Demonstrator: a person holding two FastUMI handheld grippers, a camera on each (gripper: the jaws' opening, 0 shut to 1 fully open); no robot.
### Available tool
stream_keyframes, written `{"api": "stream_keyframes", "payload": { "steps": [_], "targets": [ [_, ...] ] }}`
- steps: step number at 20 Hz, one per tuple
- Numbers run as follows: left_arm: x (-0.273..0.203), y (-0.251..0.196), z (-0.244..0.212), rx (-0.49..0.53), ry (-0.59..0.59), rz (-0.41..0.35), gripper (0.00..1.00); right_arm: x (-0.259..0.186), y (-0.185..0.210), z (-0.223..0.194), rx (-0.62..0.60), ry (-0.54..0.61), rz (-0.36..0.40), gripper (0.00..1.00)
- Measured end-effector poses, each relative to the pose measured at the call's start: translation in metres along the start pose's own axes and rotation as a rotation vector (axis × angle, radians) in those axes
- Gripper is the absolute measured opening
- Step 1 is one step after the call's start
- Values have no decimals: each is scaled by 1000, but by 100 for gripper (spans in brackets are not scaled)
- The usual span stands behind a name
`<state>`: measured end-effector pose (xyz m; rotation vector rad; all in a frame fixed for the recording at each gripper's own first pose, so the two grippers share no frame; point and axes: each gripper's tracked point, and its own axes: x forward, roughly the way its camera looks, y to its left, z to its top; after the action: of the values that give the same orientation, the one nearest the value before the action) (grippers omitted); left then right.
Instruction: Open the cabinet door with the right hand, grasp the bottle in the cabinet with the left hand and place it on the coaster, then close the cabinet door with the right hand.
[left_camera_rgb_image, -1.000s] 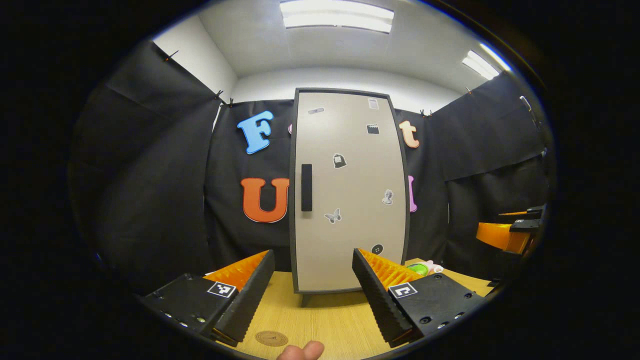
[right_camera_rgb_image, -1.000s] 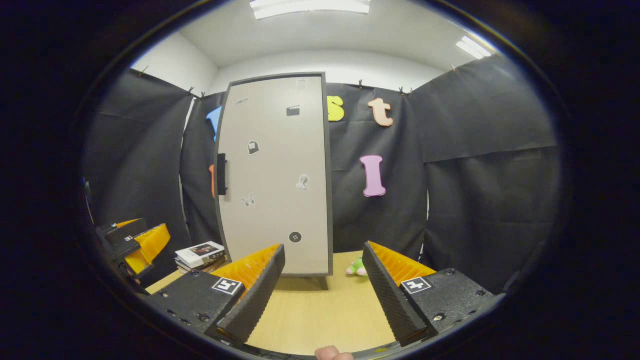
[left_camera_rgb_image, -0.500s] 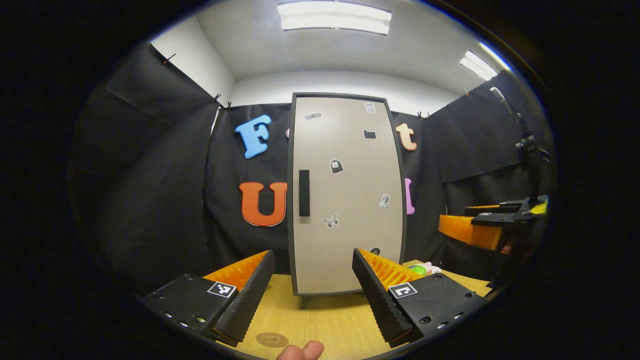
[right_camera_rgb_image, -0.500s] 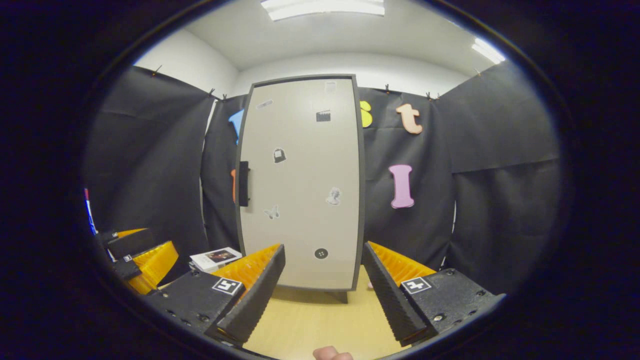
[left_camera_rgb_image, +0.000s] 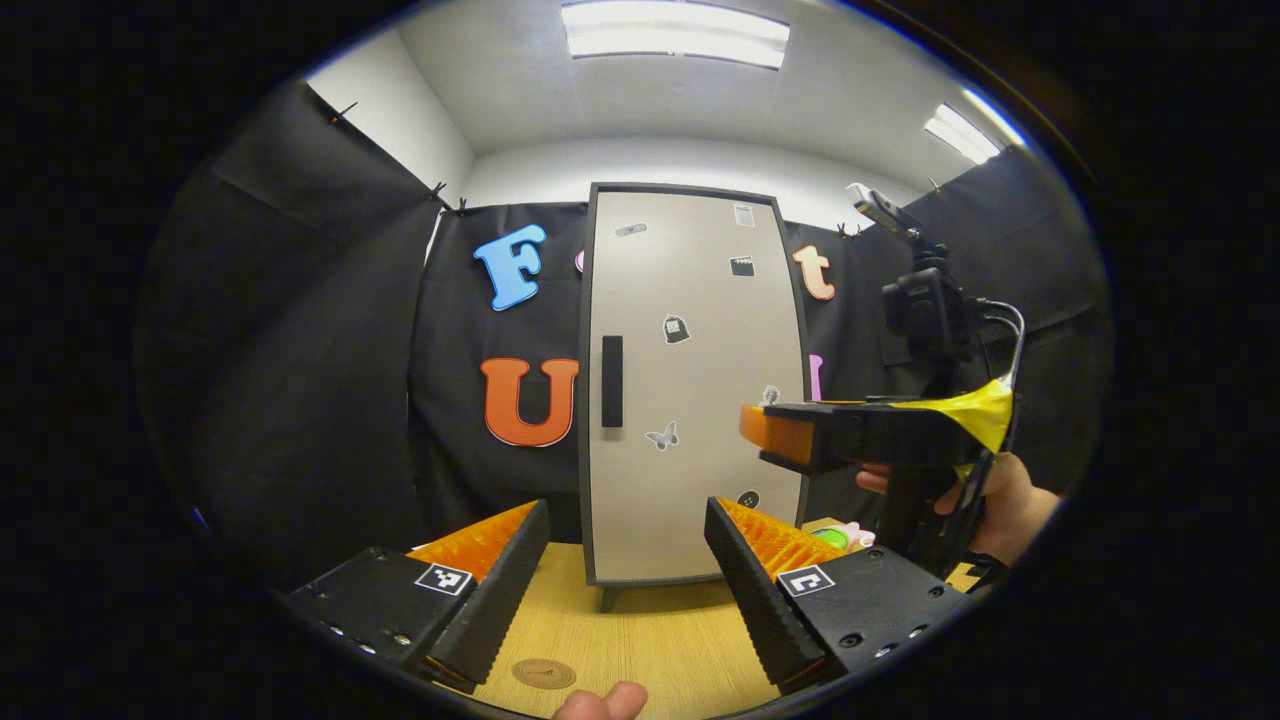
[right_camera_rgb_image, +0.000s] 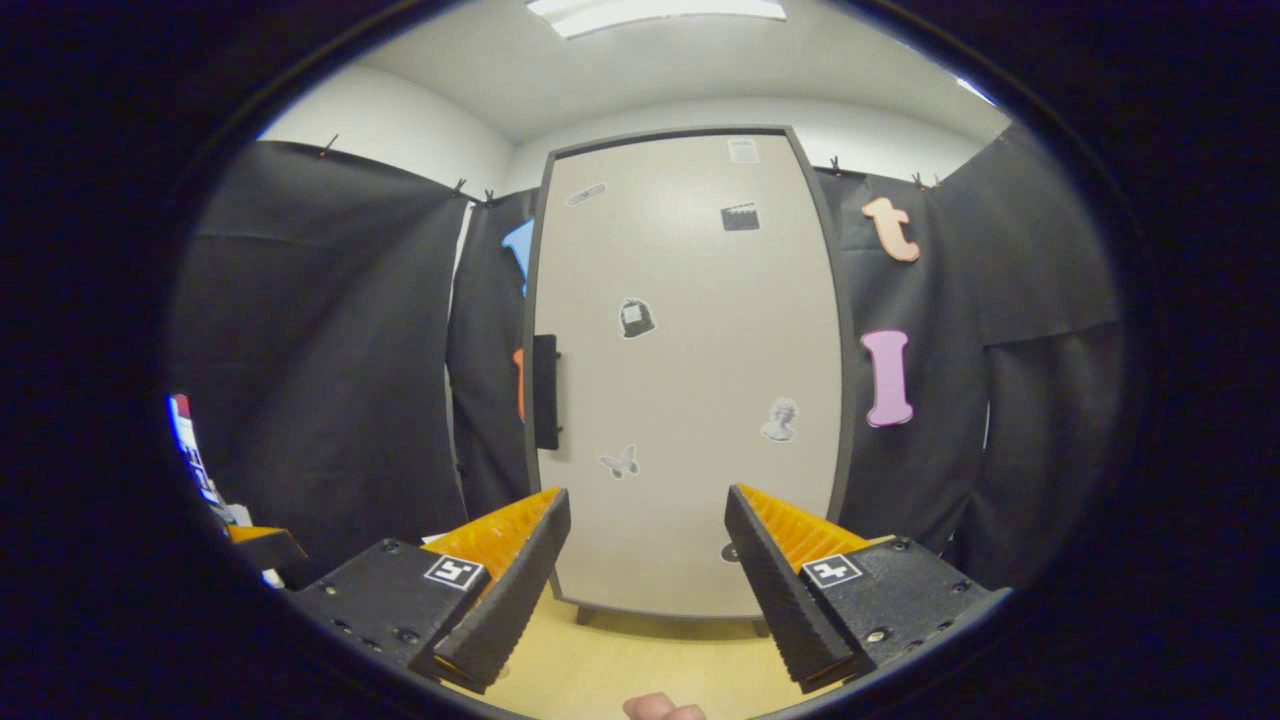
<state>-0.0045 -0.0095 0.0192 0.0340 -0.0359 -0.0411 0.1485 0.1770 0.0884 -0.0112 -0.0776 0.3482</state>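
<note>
Nearest in the left gripper view, the left gripper (left_camera_rgb_image: 625, 560) hangs with jaws spread and nothing between them, low in front of the cabinet (left_camera_rgb_image: 690, 385); the coaster (left_camera_rgb_image: 543, 673) lies on the table (left_camera_rgb_image: 650, 640) just short of the cabinet's foot. Right gripper (right_camera_rgb_image: 645, 555), in its own view, also released and empty, faces the cabinet door (right_camera_rgb_image: 690, 370) close up; seen from the left gripper view it hovers at the door's right edge, a hand (left_camera_rgb_image: 990, 505) beneath it. Door shut, so the bottle presumably sits behind it, unseen. Step in hand: the opening reach. Next move calls for carrying the right gripper across to the handle (right_camera_rgb_image: 545, 392) on the door's left edge, closing on it, and swinging outward. Against a second ago: right gripper has advanced well toward the door, which looms larger; left gripper has held its place.
</note>
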Motion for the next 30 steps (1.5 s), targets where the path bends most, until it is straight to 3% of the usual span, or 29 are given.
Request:
{"api": "stream_keyframes", "payload": {
  "steps": [11,19,23,24,25,26,29,30],
  "targets": [
    [-9,9,-12,7,29,-1,95,123,66,11,-40,4,70,100],
    [-9,21,-19,10,40,-3,95,194,88,3,-15,60,76,97],
    [-4,27,-18,6,39,6,95,208,90,11,-38,27,60,83],
    [-3,28,-19,5,40,7,95,209,92,14,-46,15,54,70],
    [-1,29,-20,4,41,8,95,211,92,17,-56,12,47,67],
    [0,31,-19,2,40,9,95,213,93,17,-67,17,40,55],
    [2,35,-17,1,30,18,95,217,98,19,-71,26,41,52],
    [4,36,-17,-3,28,21,95,216,97,19,-72,26,43,44]
  ]
}}
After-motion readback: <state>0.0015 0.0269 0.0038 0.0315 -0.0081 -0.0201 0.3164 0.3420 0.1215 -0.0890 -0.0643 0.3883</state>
